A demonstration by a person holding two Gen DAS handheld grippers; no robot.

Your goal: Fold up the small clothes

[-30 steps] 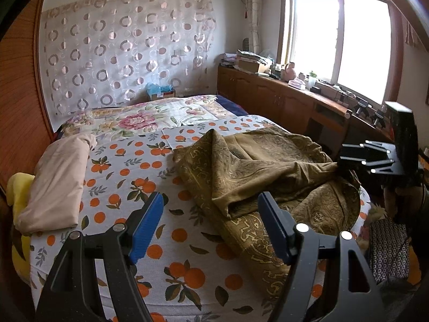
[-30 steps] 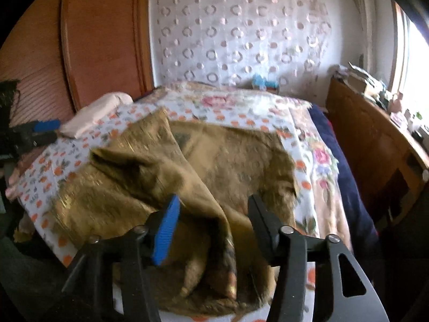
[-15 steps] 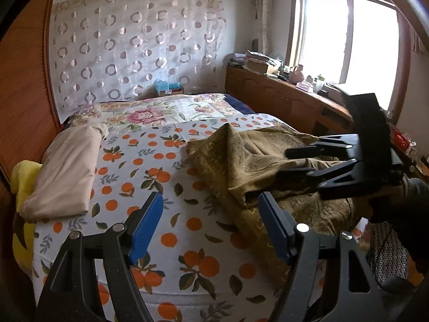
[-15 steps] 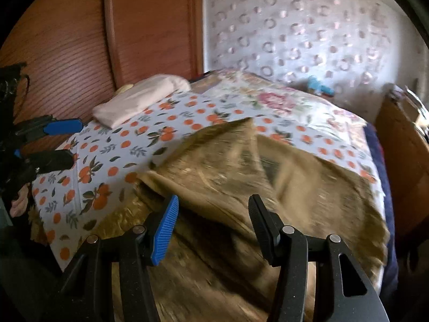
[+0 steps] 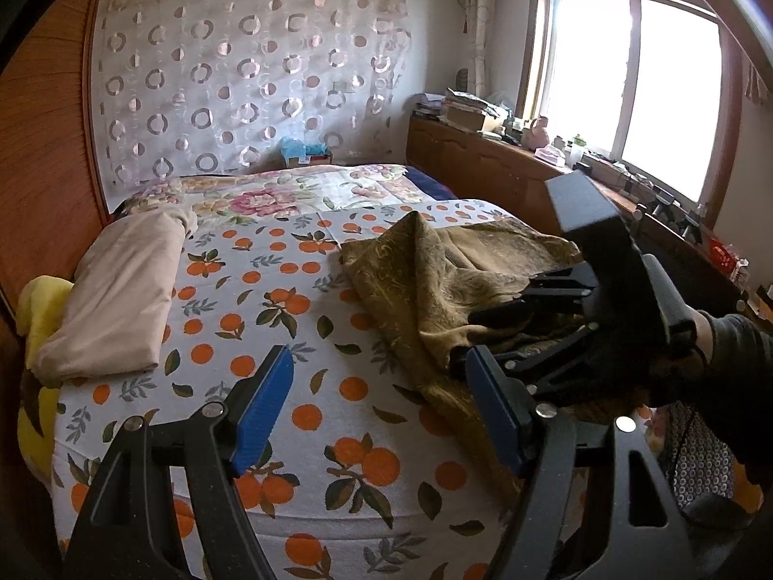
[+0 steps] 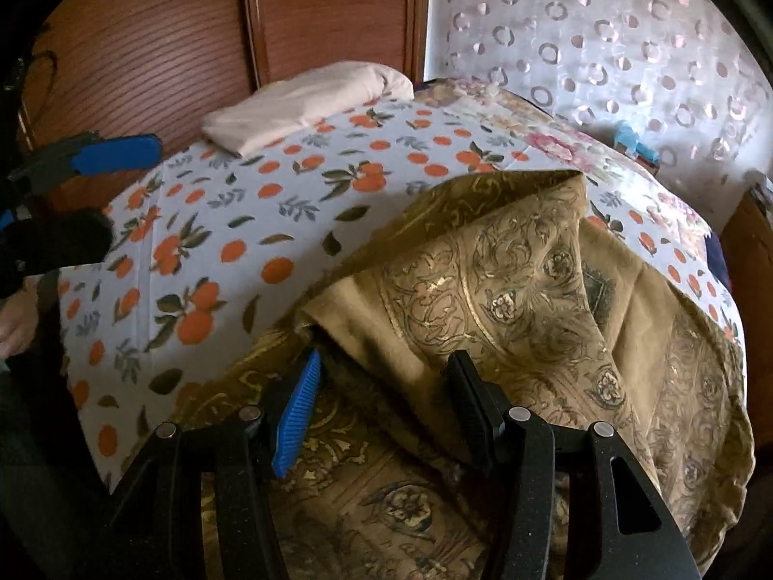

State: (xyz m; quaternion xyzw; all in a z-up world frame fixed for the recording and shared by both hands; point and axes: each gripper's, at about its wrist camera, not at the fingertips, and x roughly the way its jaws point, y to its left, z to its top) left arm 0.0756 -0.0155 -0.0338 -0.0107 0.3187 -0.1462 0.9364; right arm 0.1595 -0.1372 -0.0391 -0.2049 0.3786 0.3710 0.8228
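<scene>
From the left wrist, the left gripper [image 5: 377,406] hangs with its jaws apart and nothing between them, over bare orange-print sheet [image 5: 270,319] just left of the cloth [image 5: 425,290], a brown-gold patterned piece lying rumpled on the near right part of the bed. The right gripper [image 5: 483,333] reaches in from the right, low against the cloth's near fold; a folded beige piece [image 5: 116,299] lies well apart from the cloth, by the headboard. From the right wrist, that gripper [image 6: 381,386] has its jaws apart, straddling a raised, doubled flap of the cloth [image 6: 507,299], the pads not pressing on it that I can see. The step looks like taking hold of this flap to open the cloth out flat before folding. To do it well, I'd say push a little deeper so both layers of the edge sit fully between the pads, then close; a shallow pinch on such slack fabric may slip. The left one should catch the cloth's near left edge, so the two can draw it taut and square on the sheet [image 6: 203,241].
</scene>
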